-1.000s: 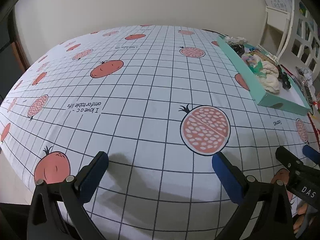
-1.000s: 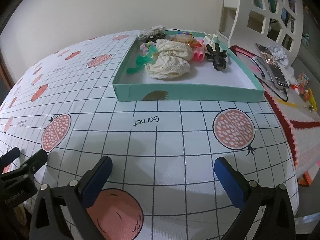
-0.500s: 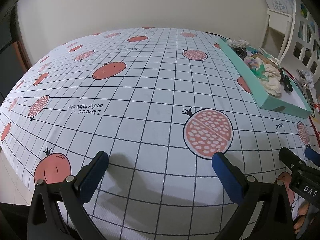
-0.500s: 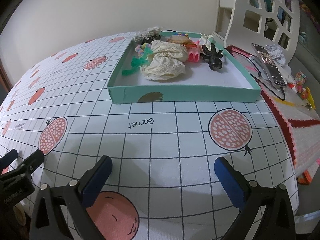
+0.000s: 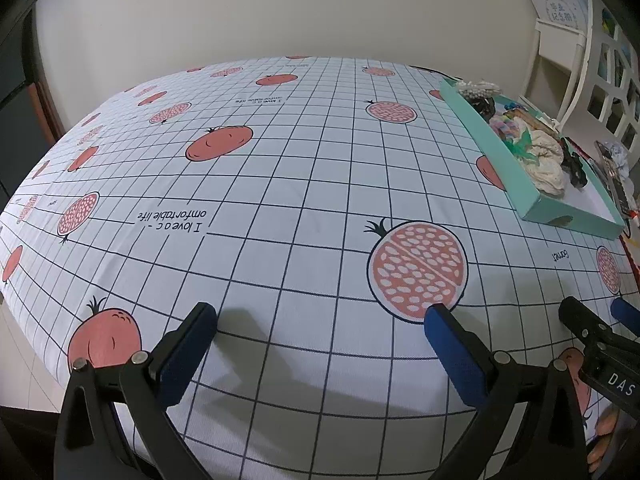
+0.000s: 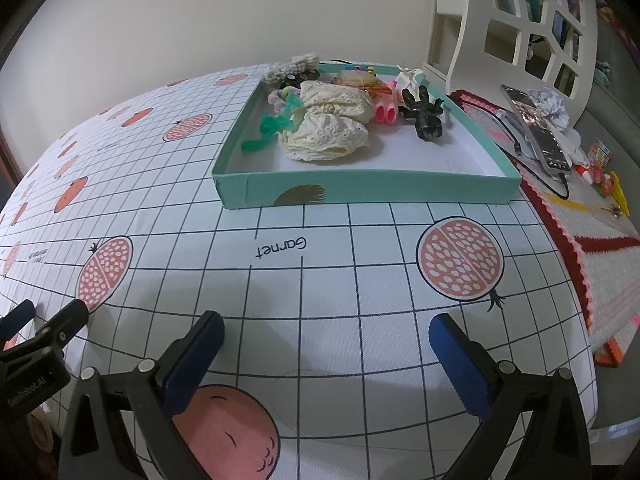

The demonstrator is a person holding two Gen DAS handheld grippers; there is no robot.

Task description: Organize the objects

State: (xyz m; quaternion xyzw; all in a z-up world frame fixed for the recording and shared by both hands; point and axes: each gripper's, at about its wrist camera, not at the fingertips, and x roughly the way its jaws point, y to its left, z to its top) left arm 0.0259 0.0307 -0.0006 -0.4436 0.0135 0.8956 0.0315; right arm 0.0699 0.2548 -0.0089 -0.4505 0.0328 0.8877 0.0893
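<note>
A shallow teal tray (image 6: 360, 192) stands on the table ahead of my right gripper (image 6: 326, 330), which is open and empty over the cloth near the front edge. Inside the tray lie cream lace scrunchies (image 6: 324, 136), a green clip (image 6: 268, 128), a black claw clip (image 6: 426, 114), a pink clip (image 6: 386, 112) and other small hair pieces. In the left wrist view the same tray (image 5: 516, 180) sits far right. My left gripper (image 5: 320, 320) is open and empty above bare cloth, well left of the tray.
The table wears a white grid cloth (image 5: 280, 184) printed with pomegranates. Right of it a crocheted mat (image 6: 592, 240) holds a phone (image 6: 536, 128) on a cable and small toys (image 6: 604, 172). A white lattice shelf (image 6: 520, 12) stands behind; a plain wall is beyond.
Both grippers have risen and tipped slightly, so the tray sits a little farther and lower in each view. Nothing on the table has moved, and both grippers stay open.
</note>
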